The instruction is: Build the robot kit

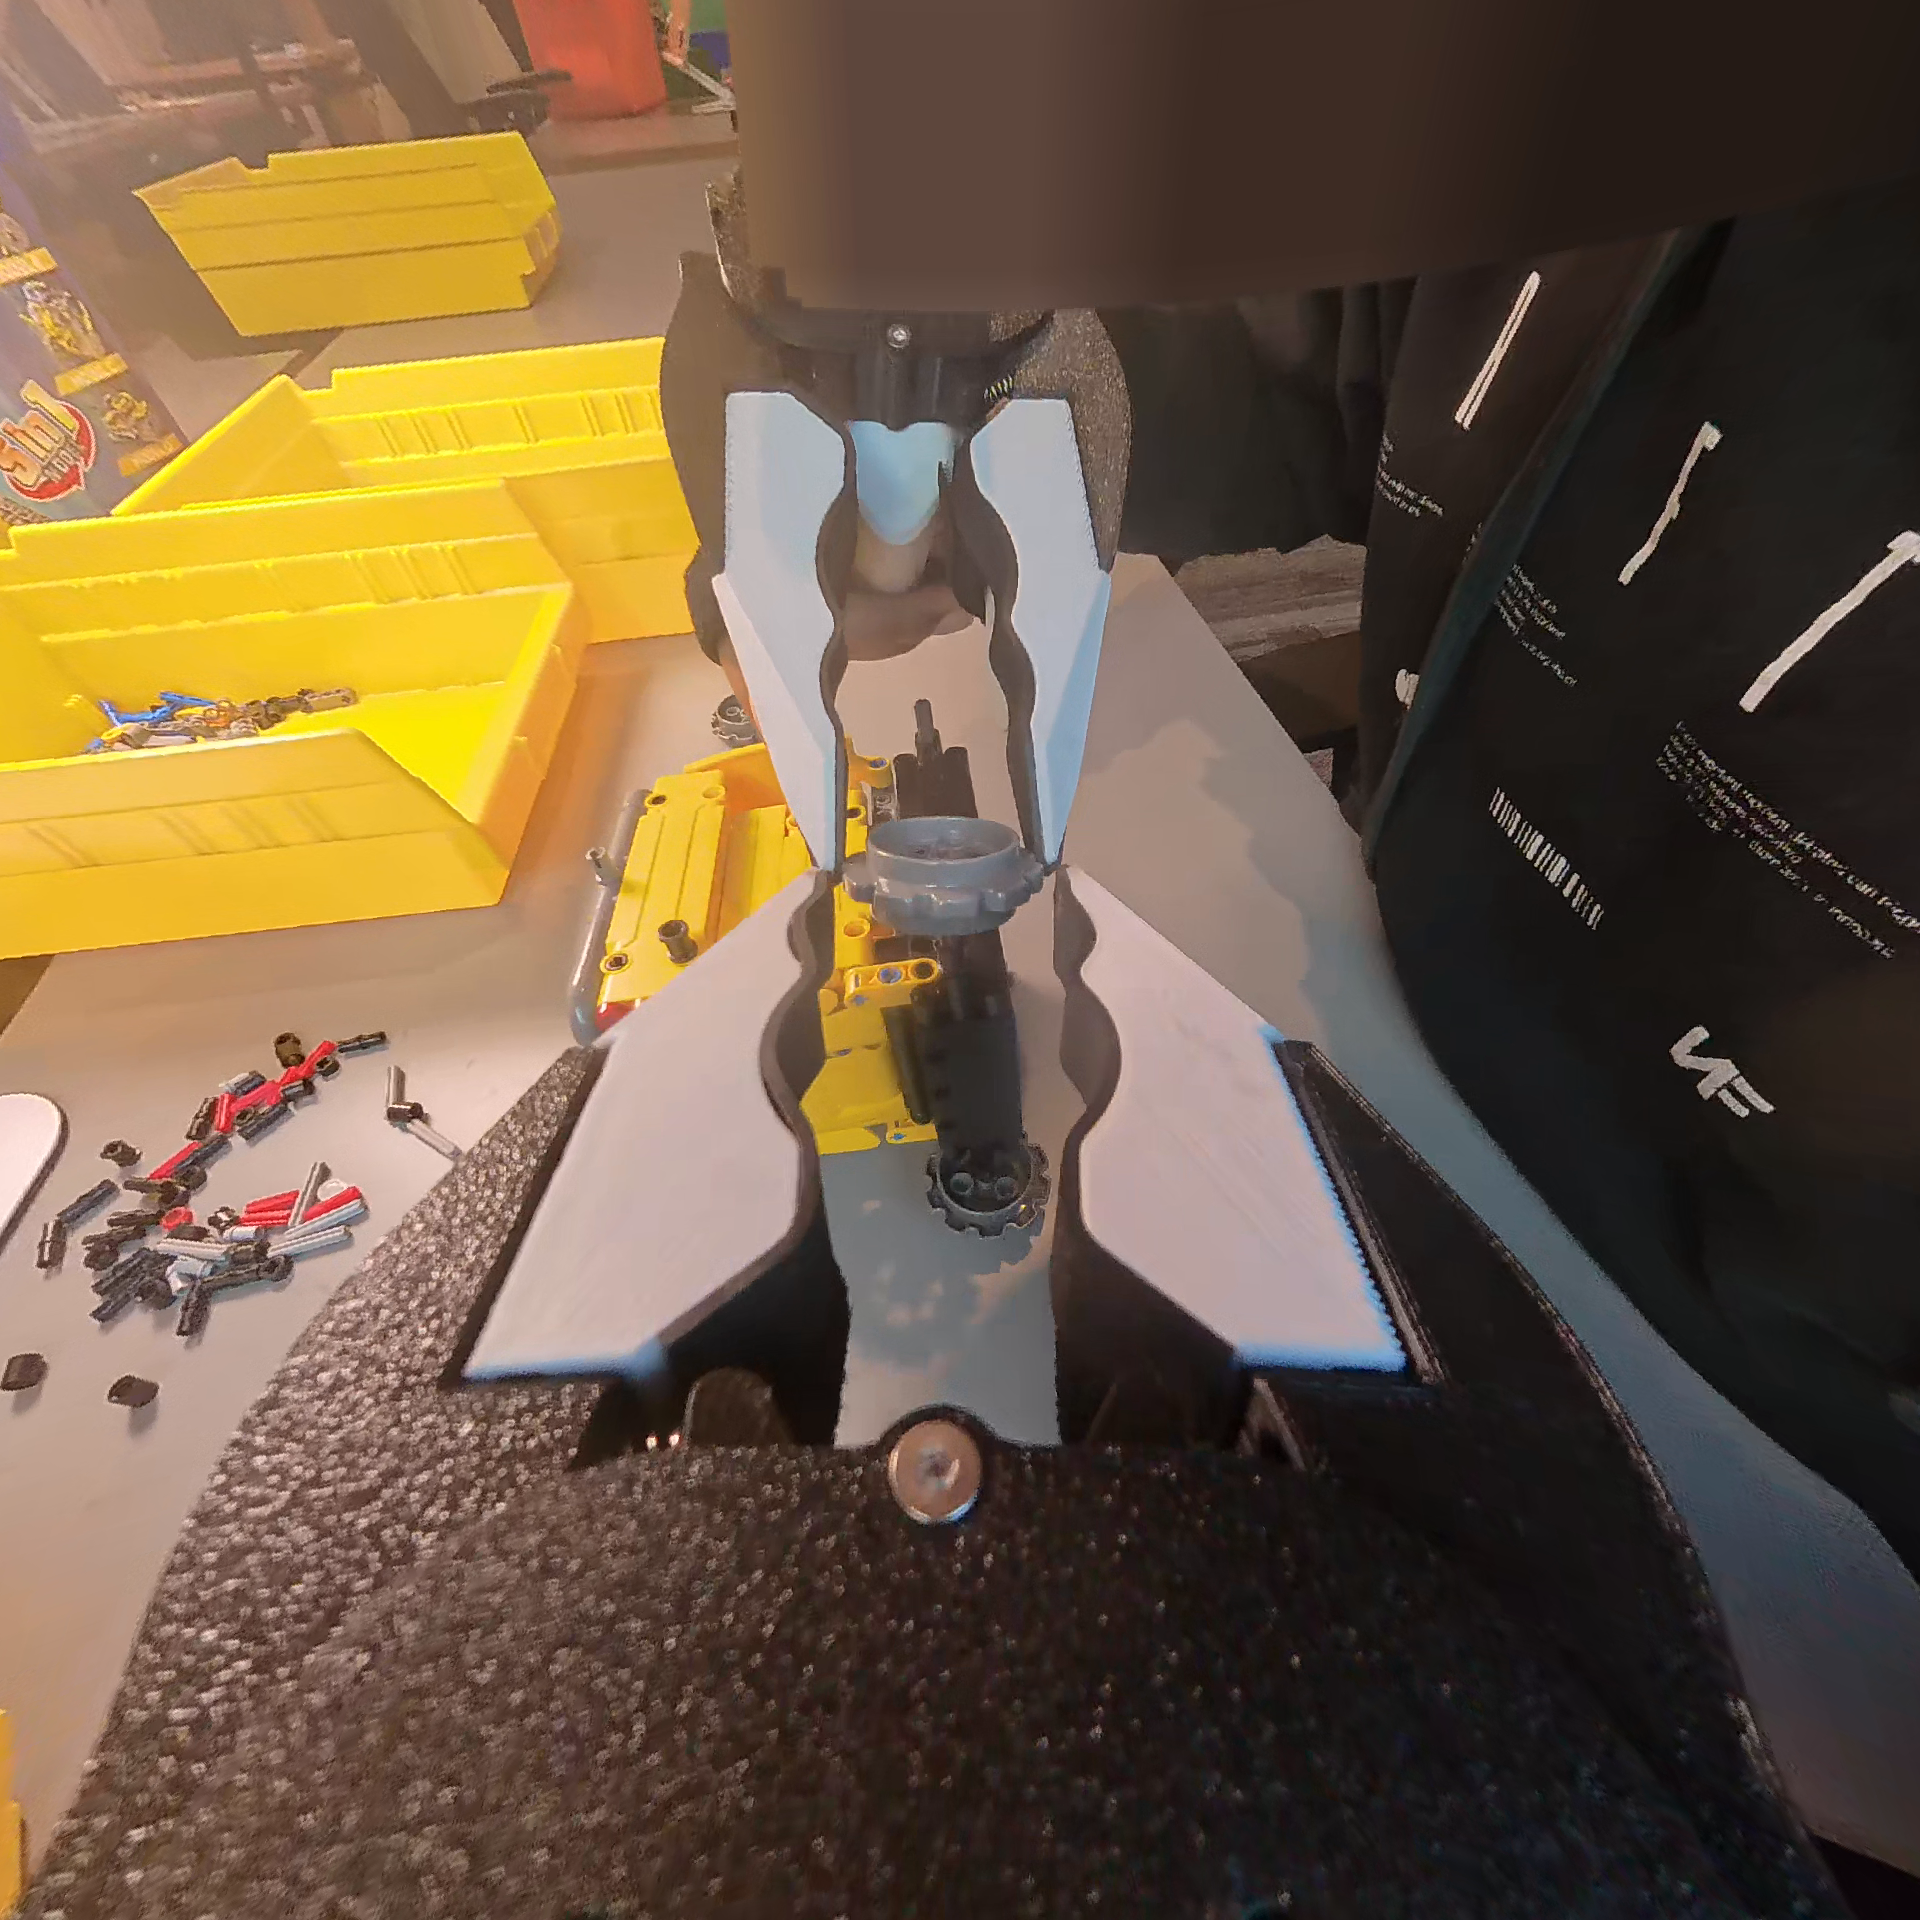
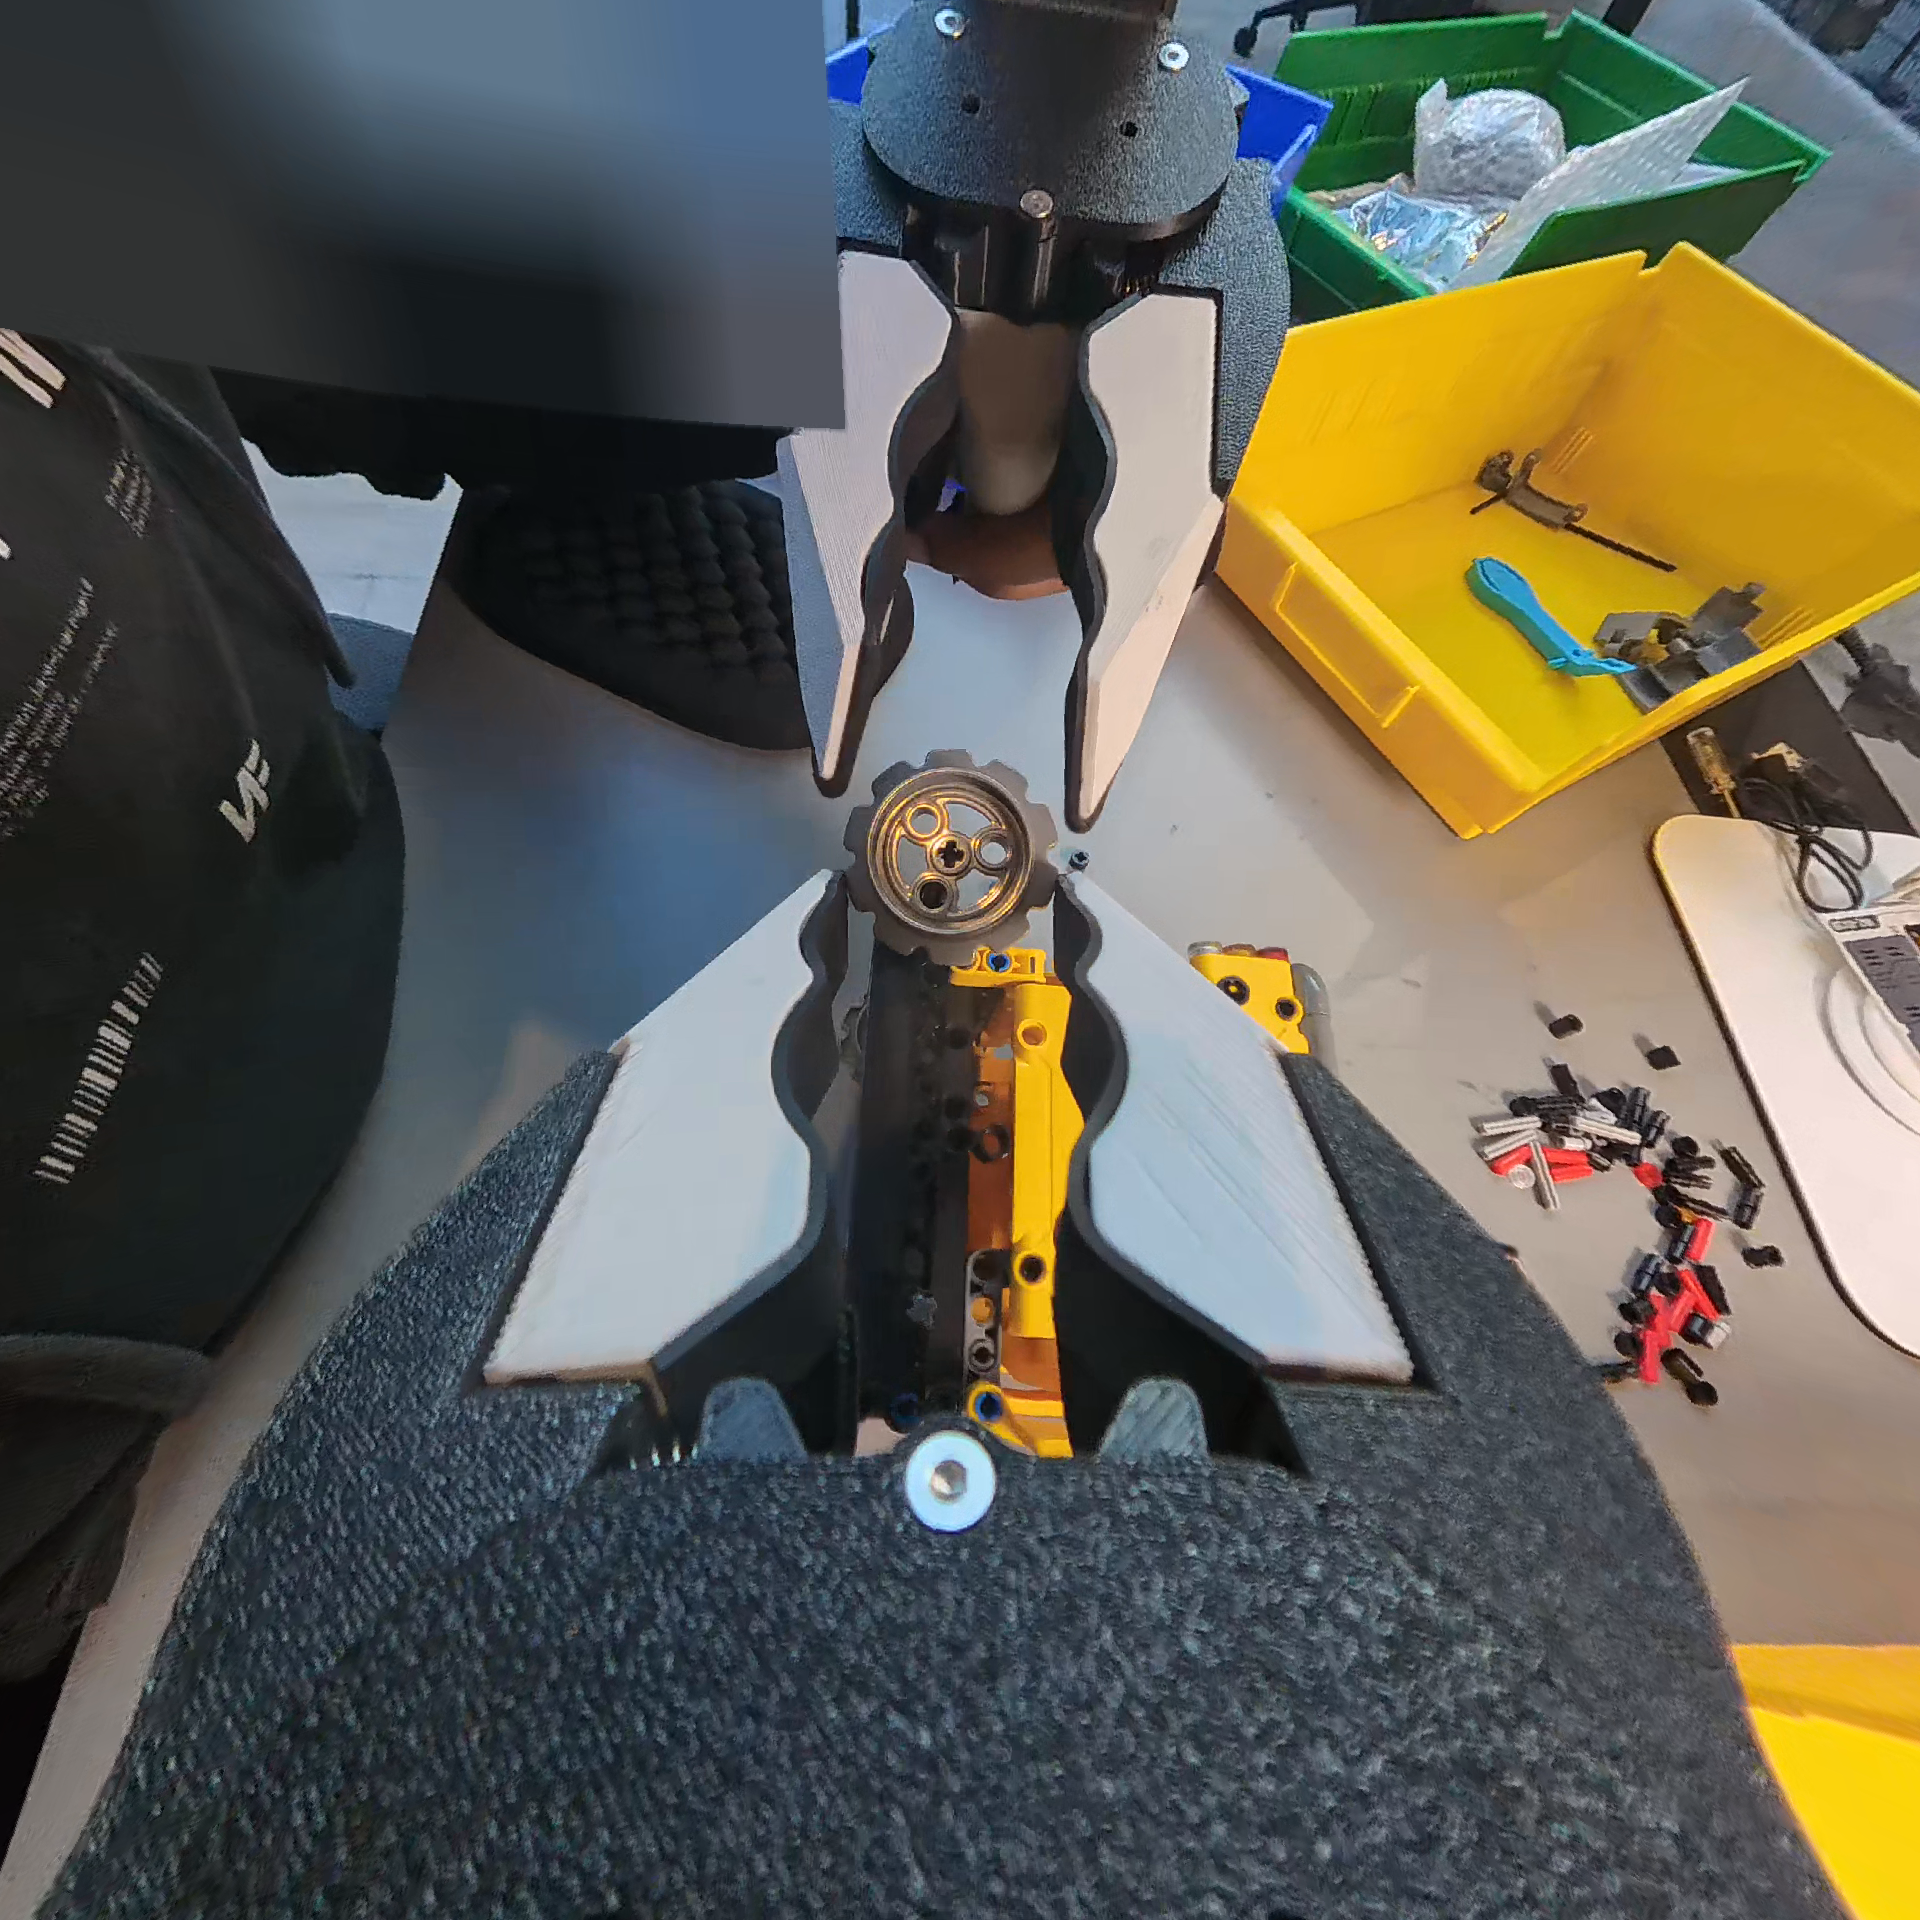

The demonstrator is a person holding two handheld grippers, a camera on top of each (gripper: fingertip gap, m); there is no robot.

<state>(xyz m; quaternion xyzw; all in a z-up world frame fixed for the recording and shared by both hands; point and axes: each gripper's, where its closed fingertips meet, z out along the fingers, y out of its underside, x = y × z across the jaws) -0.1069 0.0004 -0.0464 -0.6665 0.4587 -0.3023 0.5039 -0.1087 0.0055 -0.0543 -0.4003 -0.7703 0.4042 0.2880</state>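
A grey toothed wheel is pinched between the fingertips of my right gripper, which reaches in from the top of the left wrist view. In the right wrist view the wheel sits between that gripper's tips. My left gripper points at it from the opposite side, open, its tips closely flanking the wheel; it also shows in the right wrist view. A yellow and black brick model lies below on the grey table, with another toothed wheel at its near end.
Yellow bins stand left of the model, one holding small parts. Loose red, black and grey pins lie on the table. Another yellow bin, a green bin and a white object stand nearby. A person in black clothing is alongside. My two grippers' fingertips are within a few centimetres of each other.
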